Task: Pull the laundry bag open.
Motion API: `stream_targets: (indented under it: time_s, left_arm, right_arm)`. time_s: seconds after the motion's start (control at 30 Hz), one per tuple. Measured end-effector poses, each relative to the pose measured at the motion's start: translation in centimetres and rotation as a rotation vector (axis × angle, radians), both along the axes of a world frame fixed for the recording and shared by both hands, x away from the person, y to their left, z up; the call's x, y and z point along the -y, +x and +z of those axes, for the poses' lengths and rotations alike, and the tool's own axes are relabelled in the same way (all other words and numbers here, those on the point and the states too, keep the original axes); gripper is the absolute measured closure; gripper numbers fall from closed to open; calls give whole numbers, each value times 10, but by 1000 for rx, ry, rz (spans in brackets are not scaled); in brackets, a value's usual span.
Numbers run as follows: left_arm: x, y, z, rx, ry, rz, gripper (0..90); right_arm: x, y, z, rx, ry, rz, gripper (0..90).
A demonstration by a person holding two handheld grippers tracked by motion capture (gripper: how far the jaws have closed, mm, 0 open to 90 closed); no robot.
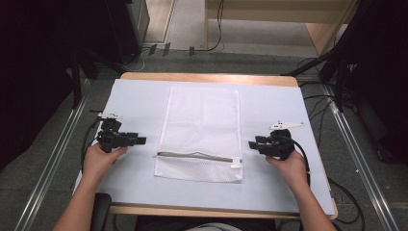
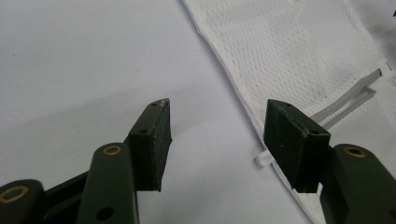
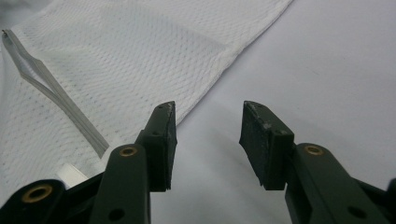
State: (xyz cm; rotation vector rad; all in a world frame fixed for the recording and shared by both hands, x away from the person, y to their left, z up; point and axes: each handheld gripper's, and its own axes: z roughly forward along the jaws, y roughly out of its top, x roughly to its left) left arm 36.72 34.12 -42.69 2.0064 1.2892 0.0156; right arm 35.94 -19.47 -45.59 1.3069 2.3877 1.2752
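Observation:
A white mesh laundry bag [image 1: 202,132] lies flat in the middle of the table, its grey zipper [image 1: 192,156] running across near the front end. My left gripper [image 1: 142,140] hovers just left of the bag, held in a hand, jaws open and holding nothing. In the left gripper view the bag's edge [image 2: 243,93] and zipper [image 2: 345,100] lie ahead of the left gripper [image 2: 217,133]. My right gripper [image 1: 251,144] sits just right of the bag, open with nothing held. In the right gripper view the mesh bag [image 3: 121,60] and its zipper [image 3: 60,100] lie left of the right gripper [image 3: 208,140].
A pale blue-white sheet [image 1: 274,106] covers the wooden table [image 1: 207,77]. Cables [image 1: 346,192] trail off to the floor at the right. Metal rails [image 1: 48,163] run along both sides of the table on the floor.

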Motion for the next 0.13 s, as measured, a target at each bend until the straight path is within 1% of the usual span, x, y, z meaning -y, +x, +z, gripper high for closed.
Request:
stream_targets:
  time_s: [0.07,0.13]
  left_arm:
    - [0,1,-1,-2,9,5,389]
    - [-1,2,-3,-2,15,10,372]
  right_arm:
    - [-1,1,-1,-2,-2,-1,540]
    - [-1,2,-2,-1,-7,-5,489]
